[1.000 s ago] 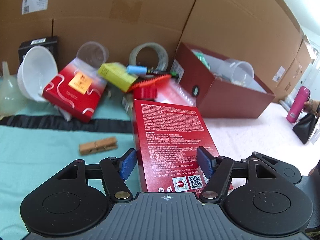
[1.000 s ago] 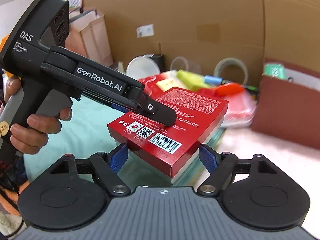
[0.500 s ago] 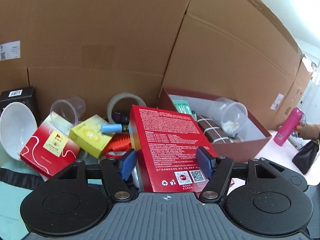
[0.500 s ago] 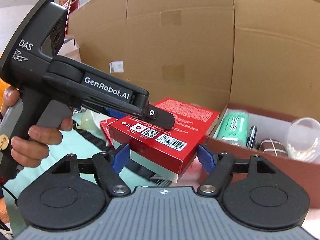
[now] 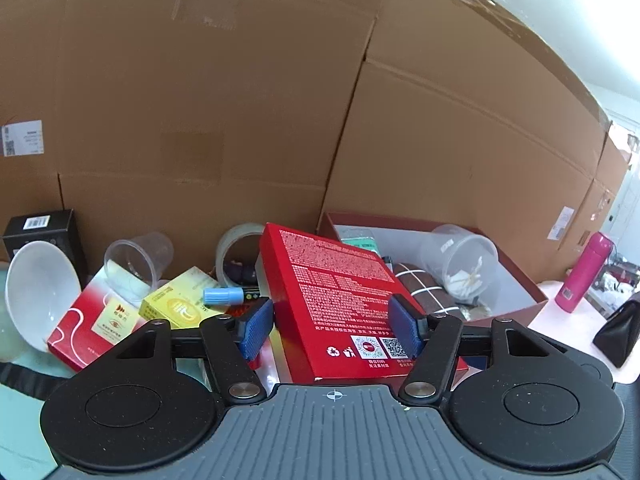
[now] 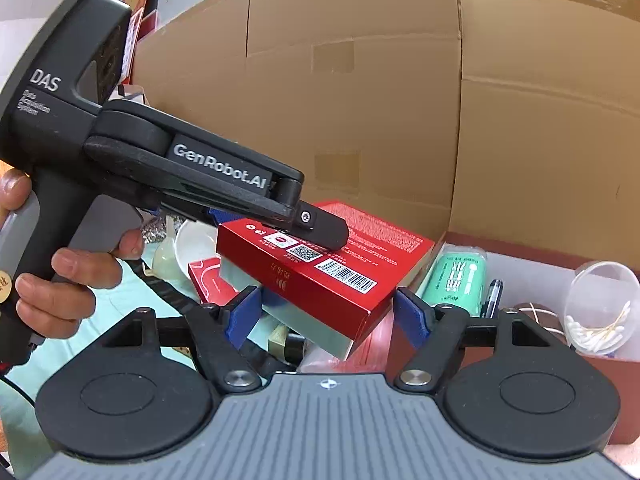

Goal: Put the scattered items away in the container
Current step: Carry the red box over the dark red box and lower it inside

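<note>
My left claw point(image 5: 332, 330) pinches the red box point(image 5: 340, 300) by its long edges, though its jaws are easing apart; the box hangs above the clutter, tilted toward the dark red container point(image 5: 516, 280) at the cardboard wall. My right claw point(image 6: 326, 316) is spread wide around the box's near corner, pads clear. Open room shows inside the container between the green packet point(image 6: 460, 280) and the clear cup point(image 6: 600, 308).

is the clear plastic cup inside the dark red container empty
No: the clear plastic cup lying on its side in the dark red container has white cotton swabs in it.
</note>
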Demonstrator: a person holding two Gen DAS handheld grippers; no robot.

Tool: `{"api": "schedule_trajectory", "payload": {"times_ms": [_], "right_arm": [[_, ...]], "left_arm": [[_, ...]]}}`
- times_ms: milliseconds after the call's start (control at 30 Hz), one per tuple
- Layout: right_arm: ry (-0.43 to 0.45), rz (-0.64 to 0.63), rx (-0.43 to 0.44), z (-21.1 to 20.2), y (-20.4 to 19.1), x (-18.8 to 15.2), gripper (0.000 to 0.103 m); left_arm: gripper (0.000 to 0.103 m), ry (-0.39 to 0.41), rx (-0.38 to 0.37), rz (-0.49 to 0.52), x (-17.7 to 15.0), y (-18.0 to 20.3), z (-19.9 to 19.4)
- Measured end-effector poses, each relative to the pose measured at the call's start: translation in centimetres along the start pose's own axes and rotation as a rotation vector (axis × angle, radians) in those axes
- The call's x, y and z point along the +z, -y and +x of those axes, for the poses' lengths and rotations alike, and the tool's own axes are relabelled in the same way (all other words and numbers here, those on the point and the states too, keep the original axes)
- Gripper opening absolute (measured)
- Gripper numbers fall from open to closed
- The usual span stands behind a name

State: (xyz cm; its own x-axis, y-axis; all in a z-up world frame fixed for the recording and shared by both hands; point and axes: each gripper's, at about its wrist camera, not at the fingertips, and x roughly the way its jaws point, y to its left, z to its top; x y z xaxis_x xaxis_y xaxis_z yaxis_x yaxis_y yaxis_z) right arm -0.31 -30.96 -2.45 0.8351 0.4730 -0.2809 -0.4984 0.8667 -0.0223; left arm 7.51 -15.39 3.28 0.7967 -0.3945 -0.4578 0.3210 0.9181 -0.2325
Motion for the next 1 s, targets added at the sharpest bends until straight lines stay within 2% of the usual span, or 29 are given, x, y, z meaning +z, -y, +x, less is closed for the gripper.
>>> {"api": "schedule_trajectory", "payload": {"times_ms": [167, 333, 433, 767, 1000], "right_arm": [[0.022, -0.010, -0.006, -0.3, 0.1, 0.3, 0.077], [0.029, -0.014, -0.033, -0.9, 0.9, 0.5, 0.078], [0.031, -0.006, -0.061, -1.2, 2.0, 0.5, 0.078], [-0.004, 0.013, -0.140, -0.6, 7.7, 0.5, 0.079], [-0.074, 0.033, -0.188, 0.9, 12.0, -0.5, 0.079]], "left_arm": [[0.071, 0.001, -0.020, -0.039, 0.5, -0.3, 0.0], [0.071, 0.012, -0.024, -0.001, 0.9, 1.2, 0.7], [0.072, 0.008, -0.048, -0.013, 1.5, 2.1, 1.9], [0.074, -0.008, -0.093, 0.019, 2.9, 6.1, 8.1], [0.071, -0.085, -0.125, 0.040, 3.1, 8.0, 13.3]]}}
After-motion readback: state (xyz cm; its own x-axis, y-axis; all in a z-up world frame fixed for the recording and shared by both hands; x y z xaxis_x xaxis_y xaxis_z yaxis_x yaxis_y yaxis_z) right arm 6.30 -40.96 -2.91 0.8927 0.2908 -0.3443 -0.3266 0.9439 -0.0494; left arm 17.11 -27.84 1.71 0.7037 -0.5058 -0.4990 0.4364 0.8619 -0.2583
